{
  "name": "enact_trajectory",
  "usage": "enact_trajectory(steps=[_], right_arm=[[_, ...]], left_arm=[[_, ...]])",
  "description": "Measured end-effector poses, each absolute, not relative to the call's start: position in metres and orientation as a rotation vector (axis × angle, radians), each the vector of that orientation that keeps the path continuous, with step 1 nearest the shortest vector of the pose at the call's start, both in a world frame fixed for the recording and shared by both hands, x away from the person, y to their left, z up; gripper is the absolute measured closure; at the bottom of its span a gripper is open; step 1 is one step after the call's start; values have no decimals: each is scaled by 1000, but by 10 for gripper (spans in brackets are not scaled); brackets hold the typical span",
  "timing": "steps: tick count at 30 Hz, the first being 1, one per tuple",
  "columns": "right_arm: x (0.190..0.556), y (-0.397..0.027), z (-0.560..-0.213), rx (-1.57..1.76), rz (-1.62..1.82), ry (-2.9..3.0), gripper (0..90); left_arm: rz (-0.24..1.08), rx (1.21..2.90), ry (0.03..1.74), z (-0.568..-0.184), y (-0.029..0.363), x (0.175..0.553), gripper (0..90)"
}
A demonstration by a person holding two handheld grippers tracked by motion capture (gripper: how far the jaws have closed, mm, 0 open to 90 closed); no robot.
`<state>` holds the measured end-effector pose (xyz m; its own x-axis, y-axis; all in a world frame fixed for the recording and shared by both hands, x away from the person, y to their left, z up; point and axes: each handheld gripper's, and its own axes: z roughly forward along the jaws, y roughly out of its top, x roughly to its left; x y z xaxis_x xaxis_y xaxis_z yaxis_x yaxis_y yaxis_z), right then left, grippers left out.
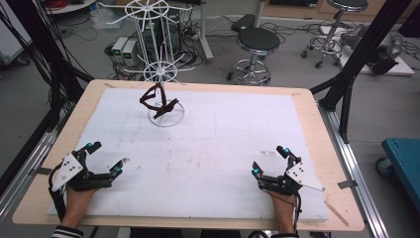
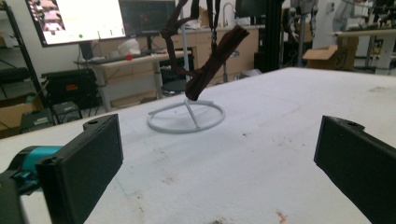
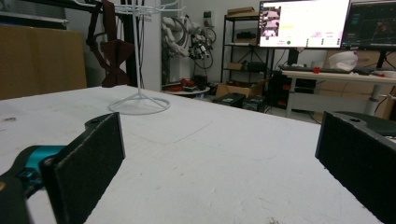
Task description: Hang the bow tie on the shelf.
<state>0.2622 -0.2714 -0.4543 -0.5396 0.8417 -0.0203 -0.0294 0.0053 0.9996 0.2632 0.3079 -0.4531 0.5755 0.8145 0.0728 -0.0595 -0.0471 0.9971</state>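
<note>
A white wire rack point(image 1: 159, 59) stands on a ring base at the back left of the white mat point(image 1: 208, 148). A dark maroon bow tie point(image 1: 156, 101) hangs from the rack's lower arms, just above the base. The left gripper view has the bow tie point(image 2: 212, 63) over the ring base point(image 2: 187, 119), and in the right gripper view it point(image 3: 112, 51) hangs beside the rack point(image 3: 138, 56). My left gripper point(image 1: 106, 159) rests open at the mat's front left. My right gripper point(image 1: 270, 159) rests open at the front right. Nothing lies between either pair of jaws.
The mat covers a wooden table point(image 1: 307, 99) with rails along both sides. Behind the table stand two stools point(image 1: 257, 47), cables and boxes on the floor. A blue cart point(image 1: 403, 158) is at the right. Faint stains point(image 2: 280, 215) mark the mat.
</note>
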Motion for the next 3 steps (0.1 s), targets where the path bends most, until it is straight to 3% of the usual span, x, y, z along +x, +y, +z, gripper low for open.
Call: enact_trajectory(steps=[3], right_arm=[[261, -270, -454, 849, 1608, 1602, 6]], left_arm=[[802, 1418, 696, -454, 311, 262, 17]])
